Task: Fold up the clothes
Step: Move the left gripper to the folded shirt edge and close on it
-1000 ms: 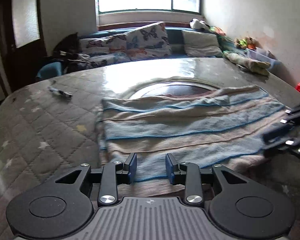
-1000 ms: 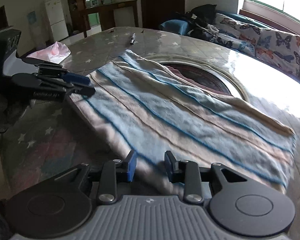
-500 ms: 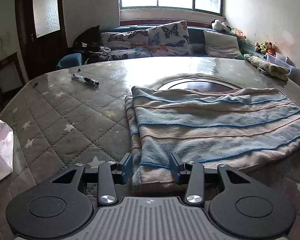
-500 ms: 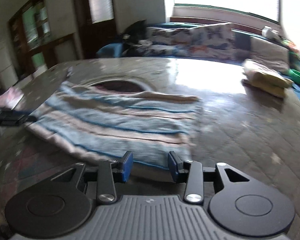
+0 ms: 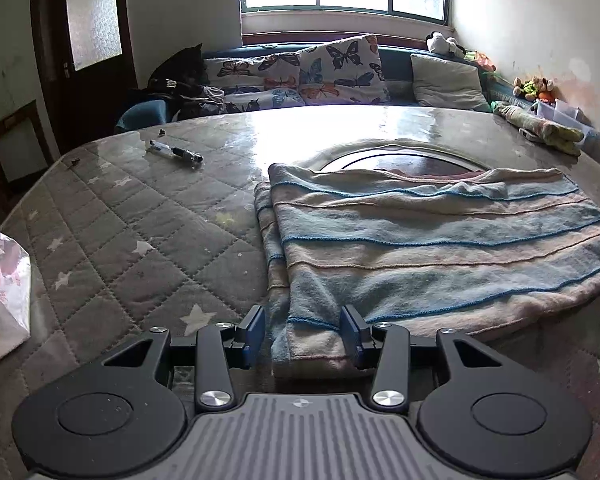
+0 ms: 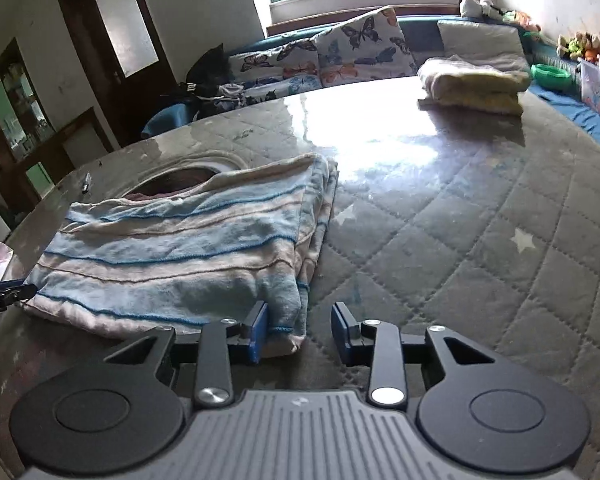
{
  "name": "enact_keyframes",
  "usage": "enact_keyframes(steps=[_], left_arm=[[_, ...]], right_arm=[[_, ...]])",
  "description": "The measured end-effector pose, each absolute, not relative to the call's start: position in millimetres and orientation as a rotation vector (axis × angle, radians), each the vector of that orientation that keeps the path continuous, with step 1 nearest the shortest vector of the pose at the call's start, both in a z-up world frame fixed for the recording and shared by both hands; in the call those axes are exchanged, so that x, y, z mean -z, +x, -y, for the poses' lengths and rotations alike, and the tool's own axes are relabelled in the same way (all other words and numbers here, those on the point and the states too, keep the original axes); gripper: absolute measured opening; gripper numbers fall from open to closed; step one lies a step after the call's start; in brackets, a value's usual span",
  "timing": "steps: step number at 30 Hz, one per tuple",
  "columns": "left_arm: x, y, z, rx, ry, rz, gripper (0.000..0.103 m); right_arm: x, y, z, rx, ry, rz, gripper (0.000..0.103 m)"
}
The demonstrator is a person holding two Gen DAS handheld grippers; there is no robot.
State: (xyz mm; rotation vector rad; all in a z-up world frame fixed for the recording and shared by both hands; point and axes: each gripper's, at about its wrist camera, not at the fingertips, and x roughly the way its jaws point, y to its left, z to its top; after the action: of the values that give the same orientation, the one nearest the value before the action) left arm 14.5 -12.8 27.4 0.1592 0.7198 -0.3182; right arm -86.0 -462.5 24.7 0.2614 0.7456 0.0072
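Observation:
A blue, pink and cream striped blanket [image 5: 428, 240] lies folded in layers on the quilted grey table cover [image 5: 120, 220]. My left gripper [image 5: 303, 334] is open, its jaws on either side of the blanket's near left corner. In the right wrist view the same blanket [image 6: 180, 248] lies to the left. My right gripper [image 6: 300, 330] is open at the blanket's near right corner, with the corner just inside the left jaw. The left gripper's fingertips [image 6: 4, 294] show at the far left edge of that view.
A pen [image 5: 176, 153] lies at the far left of the table. A white and pink plastic bag [image 5: 0, 292] sits at the left edge. A folded yellowish cloth pile [image 6: 476, 84] lies at the far right. A sofa with butterfly cushions [image 5: 312, 76] stands behind.
Both grippers have swung apart to opposite near corners of the blanket. Their jaws have opened a little wider around the corners. The blanket has not moved.

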Motion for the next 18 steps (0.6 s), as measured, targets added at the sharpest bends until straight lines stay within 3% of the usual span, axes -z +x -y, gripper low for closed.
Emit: enact_keyframes(steps=[5,11,15,18], left_arm=[[-28.9,13.5,13.9,0.309,0.171,-0.718,0.046],[-28.9,12.4,12.3,0.305,0.171,-0.719,0.045],[-29.2,12.0,8.8,0.3,0.174,-0.718,0.046],[-30.6,11.5,9.4,0.298,0.176,-0.713,0.046]], right_arm=[[-44.9,-81.5,450.8,-0.049,0.214,-0.659,0.033],[-35.2,-55.7,432.8,-0.1,0.126,-0.685,0.033],[-20.5,-50.8,438.0,-0.073,0.13,-0.725,0.018],[-25.4,-53.9,438.4,-0.072,0.132,-0.723,0.018]])
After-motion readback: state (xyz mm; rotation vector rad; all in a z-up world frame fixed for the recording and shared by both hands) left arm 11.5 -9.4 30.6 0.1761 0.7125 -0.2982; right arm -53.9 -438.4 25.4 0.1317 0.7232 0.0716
